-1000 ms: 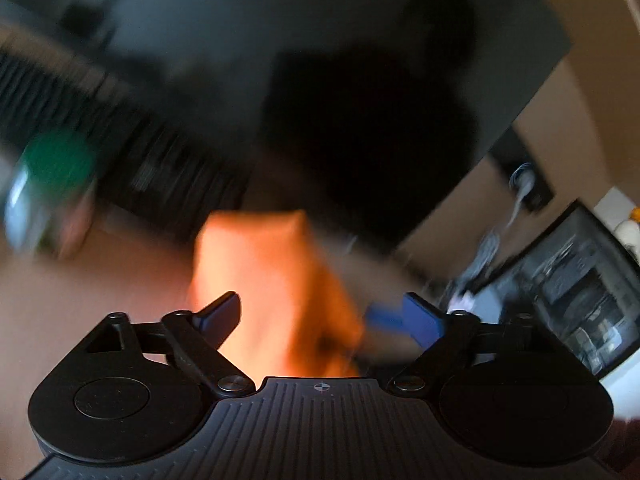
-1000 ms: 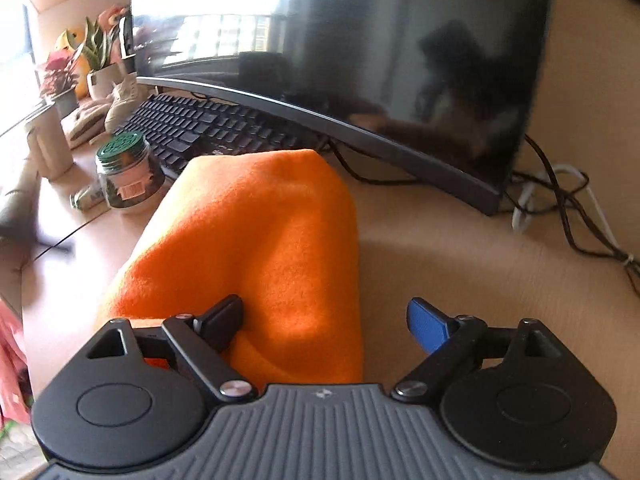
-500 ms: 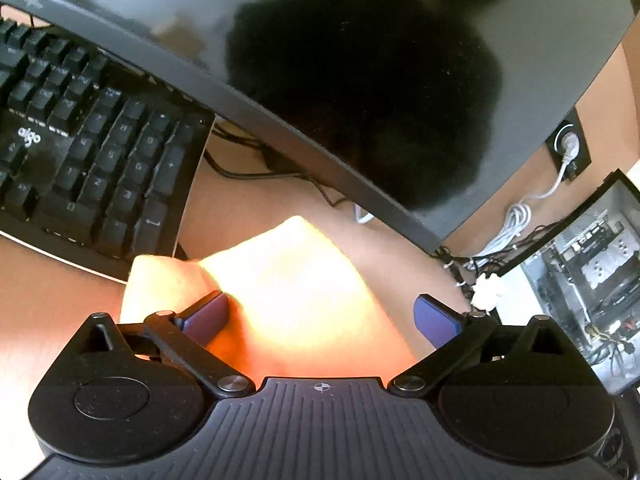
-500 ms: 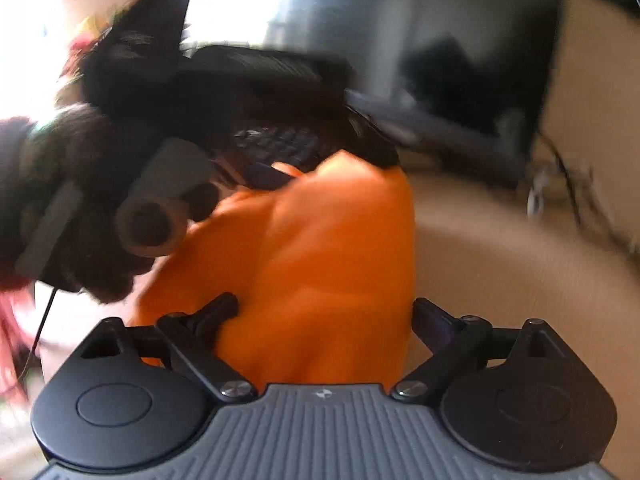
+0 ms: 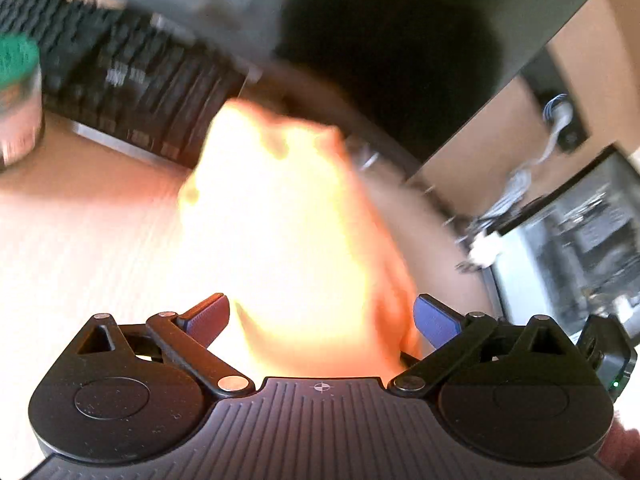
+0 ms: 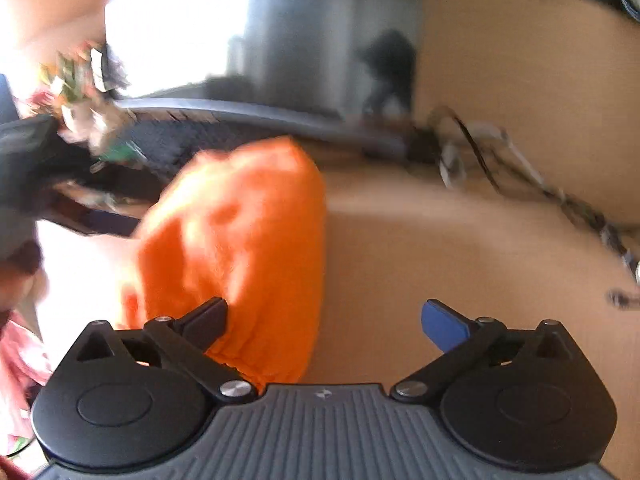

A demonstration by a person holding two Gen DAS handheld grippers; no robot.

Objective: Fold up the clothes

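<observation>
A folded orange cloth (image 6: 240,240) lies on the wooden desk (image 6: 440,260) in front of the monitor. It looks washed out and blurred in the left wrist view (image 5: 280,232). My left gripper (image 5: 320,316) is open, with the near end of the cloth between its blue-padded fingers. My right gripper (image 6: 324,316) is open, its left finger against the cloth's near end and its right finger over bare desk. Both views are motion-blurred.
A curved monitor (image 5: 380,40) and black keyboard (image 5: 120,80) stand behind the cloth. A green-lidded jar (image 5: 18,96) is at the left. Cables (image 6: 520,168) trail at the right. A PC case (image 5: 592,232) stands far right. The other hand's gripper (image 6: 24,168) is at the left.
Both grippers have kept moving over the cloth. The left view has pulled back, showing more keyboard and the jar. The cloth's folded top now looks bunched.
</observation>
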